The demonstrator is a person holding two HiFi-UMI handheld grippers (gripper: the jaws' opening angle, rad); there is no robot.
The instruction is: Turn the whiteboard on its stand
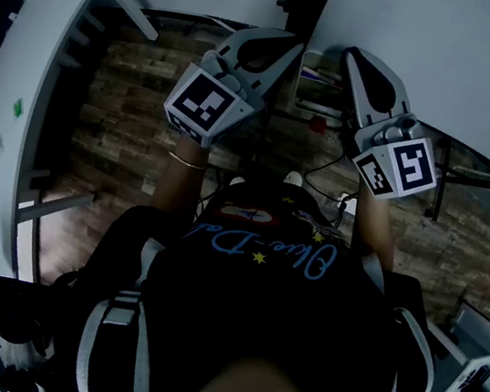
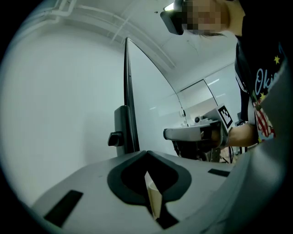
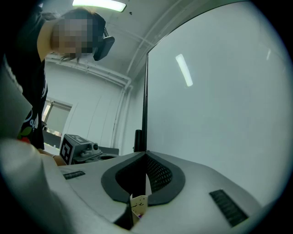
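Note:
The whiteboard (image 1: 433, 54) fills the upper right of the head view. Its black stand post (image 1: 301, 1) rises between my two grippers. My right gripper (image 1: 352, 58) is at the board's left edge. In the right gripper view its jaws (image 3: 145, 154) are shut on the black frame edge (image 3: 145, 91), which runs straight down into the tips, with the white board face (image 3: 219, 100) to the right. My left gripper (image 1: 285, 47) is shut, its tips (image 2: 146, 153) just right of the frame edge (image 2: 127, 91) and a clamp knob (image 2: 115, 138). Nothing shows between its jaws.
A white rack (image 1: 22, 91) stands at the left over the wood-pattern floor (image 1: 127, 126). A small tray (image 1: 314, 81) with coloured items hangs under the board. Cables (image 1: 323, 171) lie on the floor by my feet. A dark-framed table edge (image 1: 487, 178) is at the right.

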